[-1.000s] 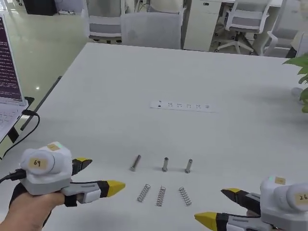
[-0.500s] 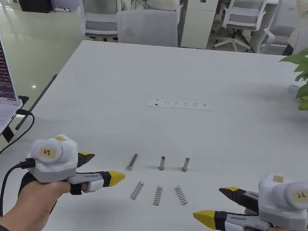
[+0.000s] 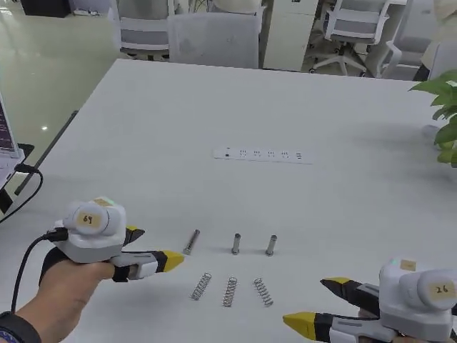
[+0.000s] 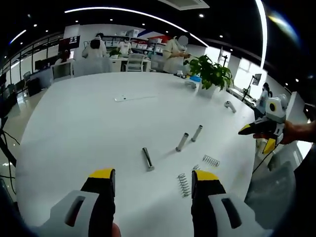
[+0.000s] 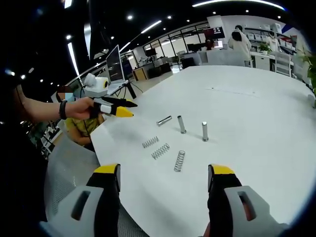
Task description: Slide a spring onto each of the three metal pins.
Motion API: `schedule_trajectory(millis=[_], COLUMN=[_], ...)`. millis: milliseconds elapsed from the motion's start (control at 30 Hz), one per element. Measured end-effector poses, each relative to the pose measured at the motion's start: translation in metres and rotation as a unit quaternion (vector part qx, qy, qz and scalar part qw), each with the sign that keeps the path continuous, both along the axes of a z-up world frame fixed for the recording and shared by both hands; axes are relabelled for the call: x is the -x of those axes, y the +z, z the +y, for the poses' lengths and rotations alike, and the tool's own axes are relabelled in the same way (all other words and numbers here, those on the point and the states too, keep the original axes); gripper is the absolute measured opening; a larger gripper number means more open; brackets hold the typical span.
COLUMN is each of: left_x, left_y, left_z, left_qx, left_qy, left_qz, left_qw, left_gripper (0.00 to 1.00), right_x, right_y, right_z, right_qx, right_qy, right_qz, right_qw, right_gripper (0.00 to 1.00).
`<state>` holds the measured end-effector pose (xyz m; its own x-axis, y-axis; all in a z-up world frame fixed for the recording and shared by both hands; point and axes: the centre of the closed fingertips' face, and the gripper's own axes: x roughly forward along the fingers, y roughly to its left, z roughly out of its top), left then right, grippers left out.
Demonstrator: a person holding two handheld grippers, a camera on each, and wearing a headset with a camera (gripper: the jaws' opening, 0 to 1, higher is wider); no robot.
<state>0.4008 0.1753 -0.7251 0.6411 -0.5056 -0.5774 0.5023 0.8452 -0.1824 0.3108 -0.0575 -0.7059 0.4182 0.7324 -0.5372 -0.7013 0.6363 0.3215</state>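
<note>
White counter (image 3: pixel 214 107) carries all the task parts, with office chairs (image 3: pixel 214 39) beyond its far edge and a potted plant (image 3: pixel 443 100) at the right. A power strip (image 3: pixel 262 154) lies flat near the counter's centre.

Pins: three metal pins sit in a row on the near part of the counter, apart from one another. The left pin (image 3: pixel 191 241) lies on its side. The middle pin (image 3: pixel 235 244) and the right pin (image 3: pixel 271 245) appear to stand on end.

Springs: three springs lie flat in a second row just in front of the pins: left spring (image 3: pixel 201 286), middle spring (image 3: pixel 230 291), right spring (image 3: pixel 263 291). No spring touches a pin.

Left gripper (image 3: pixel 156 246): hand-held to the left of the pin row, pointing toward it. Its fingers (image 4: pixel 102 182) are spread wide and hold nothing.

Right gripper (image 3: pixel 308 300): hand-held at the near right, pointing toward the springs. Its fingers (image 5: pixel 107 178) are spread wide and hold nothing.
</note>
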Motion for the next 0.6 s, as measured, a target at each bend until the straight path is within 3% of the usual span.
schedule_trajectory(millis=[600], left_x=[-0.023], left_y=[-0.021], left_z=[-0.018], left_qx=[0.016], left_qy=[0.021], left_qz=[0.028], left_qw=[0.9993], left_gripper=[0.49], right_x=[0.0], right_y=[-0.008], right_z=[0.004], right_qx=[-0.004], right_qy=[0.0], right_qz=[0.012], right_qw=[0.9999], right_gripper=[0.7])
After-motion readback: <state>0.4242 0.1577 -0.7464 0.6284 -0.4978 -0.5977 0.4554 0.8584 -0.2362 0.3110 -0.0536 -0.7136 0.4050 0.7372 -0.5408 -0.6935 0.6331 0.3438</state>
